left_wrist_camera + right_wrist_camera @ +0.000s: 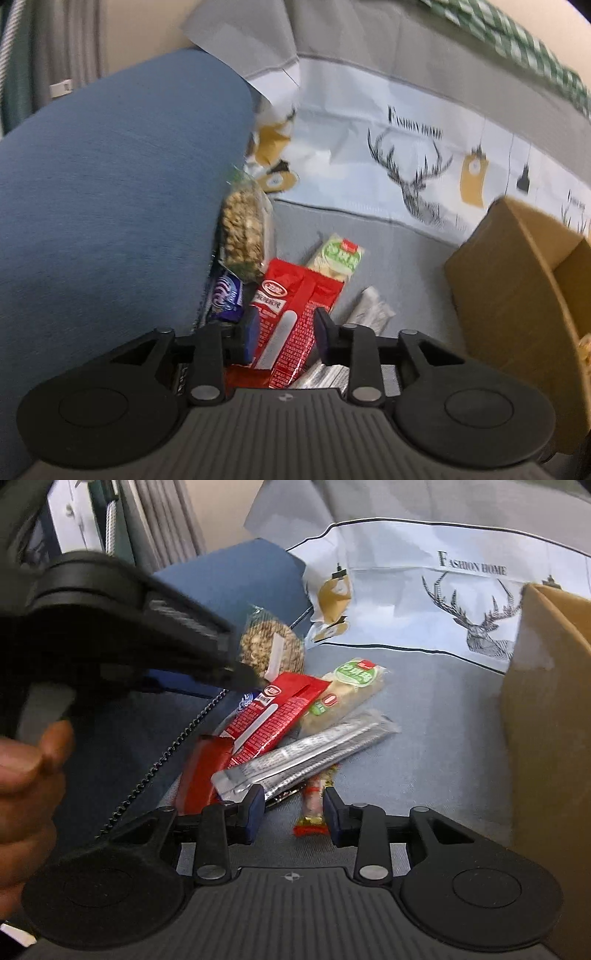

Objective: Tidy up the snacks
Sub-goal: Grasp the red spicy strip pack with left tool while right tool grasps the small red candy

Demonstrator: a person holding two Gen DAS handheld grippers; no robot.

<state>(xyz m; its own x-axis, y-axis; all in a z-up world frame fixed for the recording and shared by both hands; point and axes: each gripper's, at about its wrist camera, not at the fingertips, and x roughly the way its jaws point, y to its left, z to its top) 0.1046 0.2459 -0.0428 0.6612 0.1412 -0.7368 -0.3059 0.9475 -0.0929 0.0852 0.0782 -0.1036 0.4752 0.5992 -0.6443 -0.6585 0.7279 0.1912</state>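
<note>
- A heap of snacks lies on a grey bedspread [436, 738], beside a blue cushion [110, 184] and near an open cardboard box [517, 295].
- The left gripper [284, 332] hangs over a red packet [295, 306], its jaws apart on either side of it; whether the pads touch it cannot be told.
- The right gripper [293, 808] stands released, a small red-and-gold sweet [312, 808] lying between its open jaws, untouched.
- A silver sachet [306, 753] rests across the red packet, with a green-labelled bar [347, 690] just beyond it.
- A clear bag of nuts [243, 229] leans against the cushion; a purple wrapper [225, 295] sits beneath it.
- A hand [22, 768] grips the left tool's handle.
</note>
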